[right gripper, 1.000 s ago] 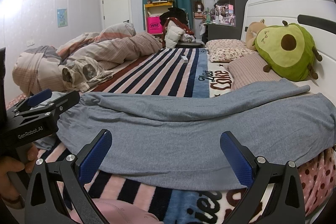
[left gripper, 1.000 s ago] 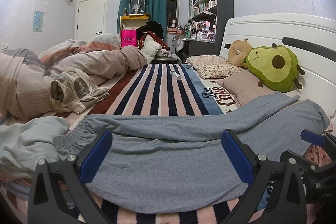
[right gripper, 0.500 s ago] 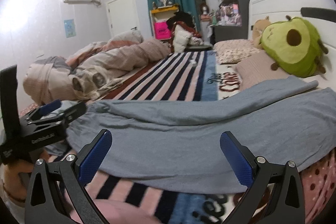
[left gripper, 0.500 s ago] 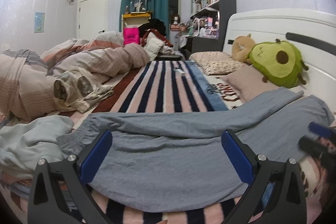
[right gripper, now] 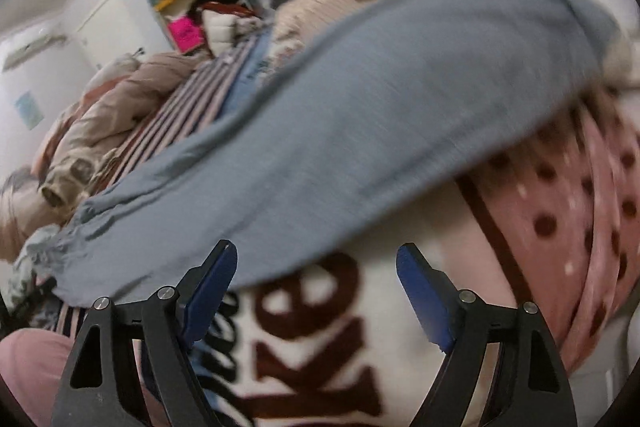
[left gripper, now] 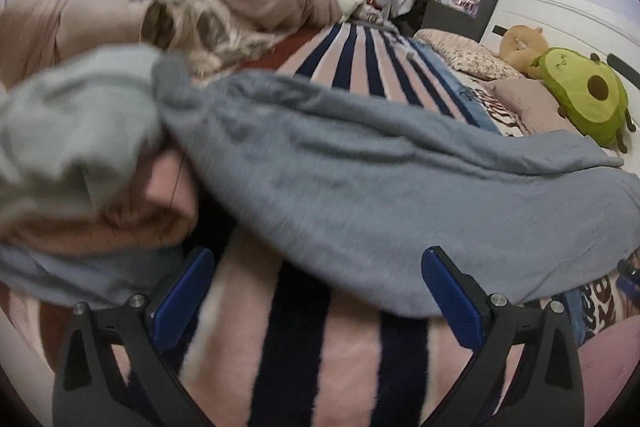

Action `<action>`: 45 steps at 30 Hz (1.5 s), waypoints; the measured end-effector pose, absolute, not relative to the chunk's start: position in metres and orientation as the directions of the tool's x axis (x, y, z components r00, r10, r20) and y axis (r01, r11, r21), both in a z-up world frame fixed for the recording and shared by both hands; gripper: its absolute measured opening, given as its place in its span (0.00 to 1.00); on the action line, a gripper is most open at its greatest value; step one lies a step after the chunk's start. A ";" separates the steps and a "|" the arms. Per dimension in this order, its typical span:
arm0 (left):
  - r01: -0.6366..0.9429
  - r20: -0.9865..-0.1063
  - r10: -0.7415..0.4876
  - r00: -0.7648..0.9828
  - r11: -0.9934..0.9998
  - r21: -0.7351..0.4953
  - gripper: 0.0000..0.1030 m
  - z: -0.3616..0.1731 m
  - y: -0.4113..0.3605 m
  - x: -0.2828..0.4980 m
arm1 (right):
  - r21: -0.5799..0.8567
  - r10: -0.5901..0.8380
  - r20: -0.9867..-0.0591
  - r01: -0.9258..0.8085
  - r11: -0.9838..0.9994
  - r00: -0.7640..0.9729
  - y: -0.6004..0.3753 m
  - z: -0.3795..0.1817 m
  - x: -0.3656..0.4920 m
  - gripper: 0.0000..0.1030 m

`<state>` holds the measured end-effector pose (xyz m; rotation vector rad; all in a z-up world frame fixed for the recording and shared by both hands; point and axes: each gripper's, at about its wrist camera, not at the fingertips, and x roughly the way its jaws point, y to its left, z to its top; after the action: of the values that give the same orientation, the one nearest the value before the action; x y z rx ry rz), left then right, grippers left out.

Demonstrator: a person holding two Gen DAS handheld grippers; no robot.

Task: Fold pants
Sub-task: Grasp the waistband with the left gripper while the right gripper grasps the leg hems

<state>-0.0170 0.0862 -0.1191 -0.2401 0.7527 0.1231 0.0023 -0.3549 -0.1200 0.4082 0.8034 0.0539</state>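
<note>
Soft grey pants (left gripper: 380,187) spread long and wrinkly across fuzzy striped blanket (left gripper: 360,67) (pink and dark blue). Left gripper (left gripper: 316,291) wide apart, nothing pinched. Right gripper (right gripper: 316,279) closing near pants edge, nothing between yet.

We are looking at grey pants (left gripper: 360,187) of soft, matt knit cloth, finely ribbed at the hem in the right wrist view (right gripper: 360,131). They are lying on a striped blanket (left gripper: 320,347) — plush, fuzzy pile, matt throughout. The left gripper (left gripper: 316,295) is showing matt black plastic arms, small shiny metal screws and blue pads with a fine ribbed texture; the right gripper (right gripper: 316,291) — the same, its jaws closing with nothing between them. An avocado plush toy (left gripper: 584,99) is looking velvety, and a polka-dot cloth (right gripper: 580,219) soft and matt.
</note>
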 end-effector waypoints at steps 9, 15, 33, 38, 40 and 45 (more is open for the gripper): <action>-0.176 -0.678 -0.143 0.721 0.909 -0.378 0.90 -0.137 0.096 -0.002 | 0.513 0.310 -0.616 0.070 0.855 0.725 -0.381 -0.132 0.033 0.62; -0.237 -0.672 -0.101 0.734 0.889 -0.393 0.39 -0.137 0.103 0.011 | 0.487 0.329 -0.588 -0.001 0.873 0.739 -0.365 -0.127 0.043 0.48; -0.158 -0.566 -0.031 0.824 0.947 -0.281 0.04 -0.067 0.109 0.012 | 0.344 0.305 -0.489 -0.141 0.929 0.818 -0.352 -0.070 0.057 0.04; -0.123 -0.560 -0.033 0.828 0.963 -0.239 0.04 -0.044 0.111 0.035 | 0.295 0.315 -0.464 -0.191 0.936 0.828 -0.350 -0.044 0.085 0.04; -0.115 -0.558 -0.032 0.829 0.967 -0.226 0.04 -0.036 0.114 0.048 | 0.276 0.317 -0.467 -0.204 0.939 0.826 -0.349 -0.036 0.098 0.04; -0.121 -0.574 0.000 0.819 0.978 -0.172 0.04 -0.028 0.117 0.087 | 0.187 0.298 -0.492 -0.235 0.954 0.818 -0.335 -0.023 0.135 0.04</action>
<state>0.0870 0.1175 -0.0275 -0.2051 0.6093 0.0647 0.1353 -0.3349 -0.0234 0.1199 0.5426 0.2849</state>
